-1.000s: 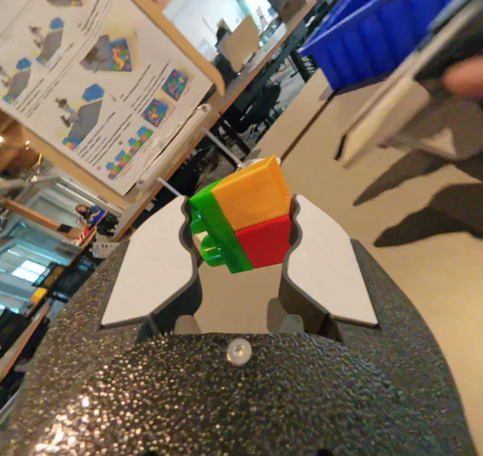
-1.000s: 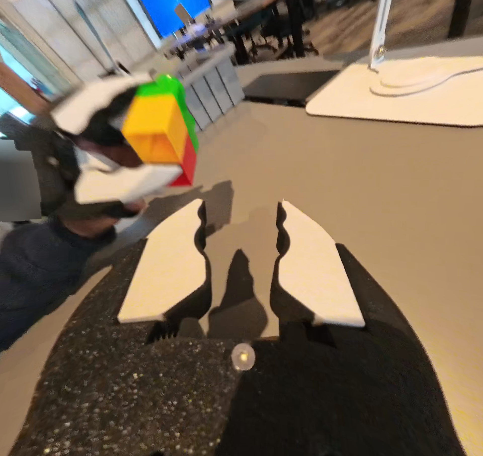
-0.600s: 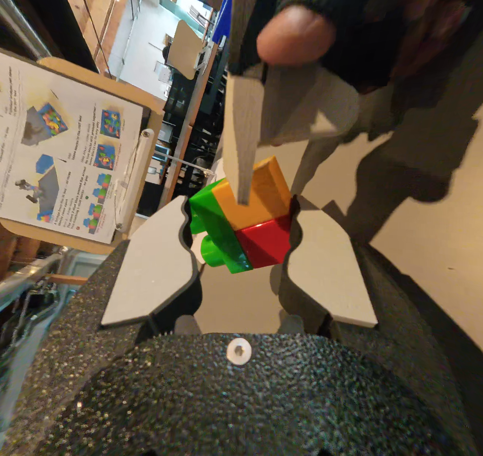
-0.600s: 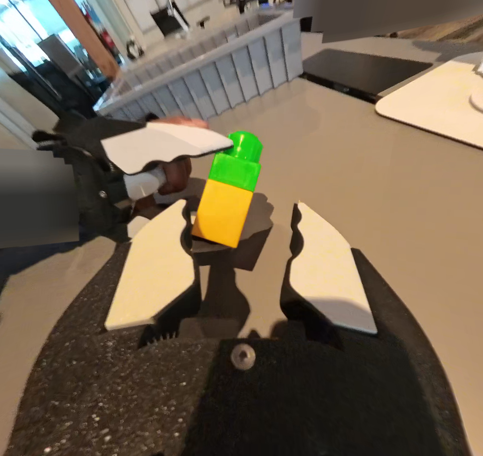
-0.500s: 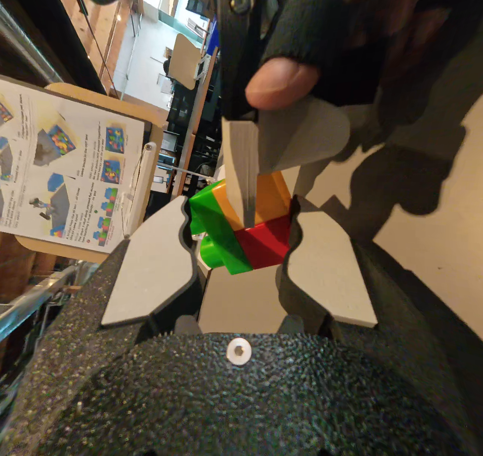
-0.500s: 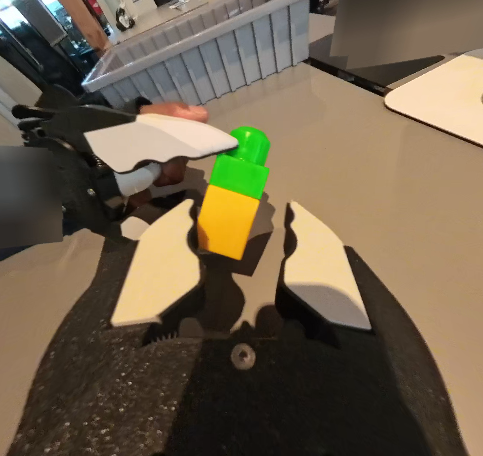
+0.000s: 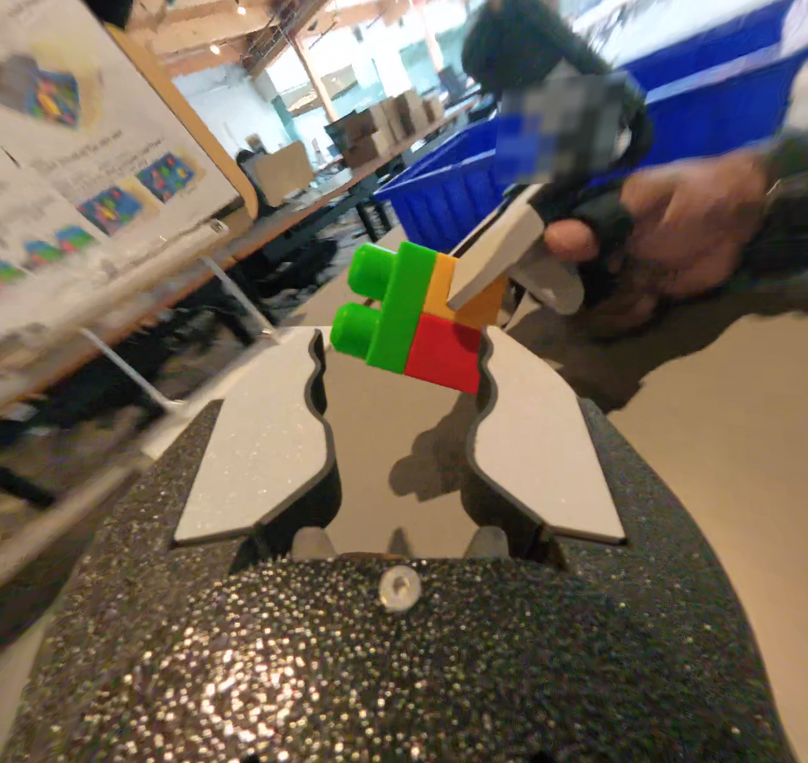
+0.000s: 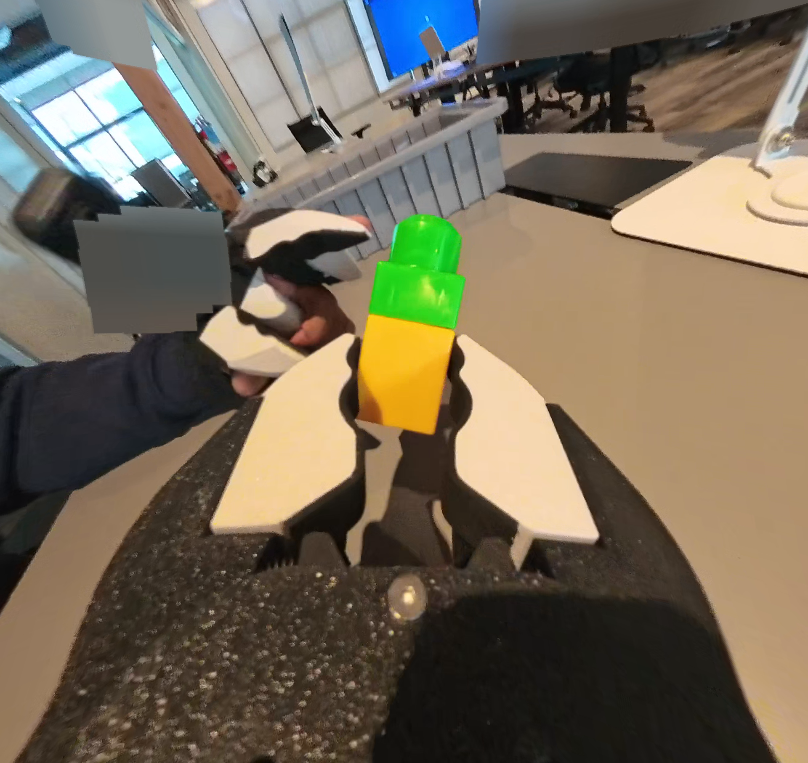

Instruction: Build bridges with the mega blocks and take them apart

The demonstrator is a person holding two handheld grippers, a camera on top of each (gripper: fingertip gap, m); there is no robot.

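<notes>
Three joined blocks (image 7: 415,322) in right gripper (image 8: 404,381) — left gripper (image 7: 400,348) spread, empty — no legible writing.

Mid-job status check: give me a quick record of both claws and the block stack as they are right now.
left claw: open, jaws wide, not gripping the stack
right claw: shut on the orange block
stack: green block joined across the orange block and the red block
stack position: held in the air above the table
green studs: free, nothing attached to them
nearby: blue bin, grey bin
</notes>
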